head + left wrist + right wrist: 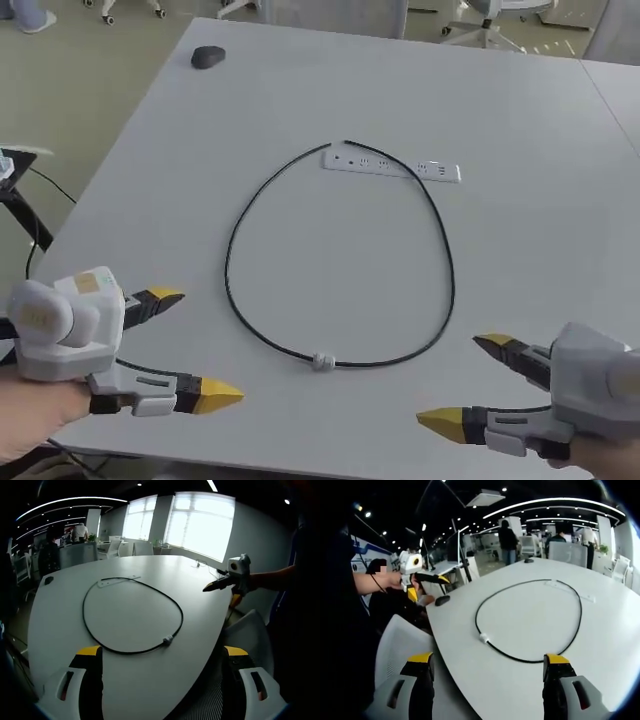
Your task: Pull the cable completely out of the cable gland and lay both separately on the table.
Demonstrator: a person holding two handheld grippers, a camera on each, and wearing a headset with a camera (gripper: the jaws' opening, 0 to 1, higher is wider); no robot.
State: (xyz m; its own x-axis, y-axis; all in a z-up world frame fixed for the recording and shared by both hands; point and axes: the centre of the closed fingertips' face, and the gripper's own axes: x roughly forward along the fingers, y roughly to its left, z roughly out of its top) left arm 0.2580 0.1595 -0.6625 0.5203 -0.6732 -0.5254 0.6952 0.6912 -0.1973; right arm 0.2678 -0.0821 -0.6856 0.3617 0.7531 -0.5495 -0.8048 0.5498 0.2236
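Observation:
A black cable (238,225) lies in a wide loop on the grey table (520,190). A small white cable gland (322,361) sits on the cable at the loop's near side; the gland (167,640) and the loop also appear in the left gripper view, and the gland (483,638) in the right gripper view. My left gripper (194,346) hovers open at the table's near left edge, away from the cable. At the near right my right gripper (466,384) is open too, to the right of the gland. Neither holds anything.
A white power strip (390,167) lies under the loop's far end. A dark computer mouse (207,57) rests near the far left corner. Office chairs (490,20) stand beyond the table. People and desks fill the room behind.

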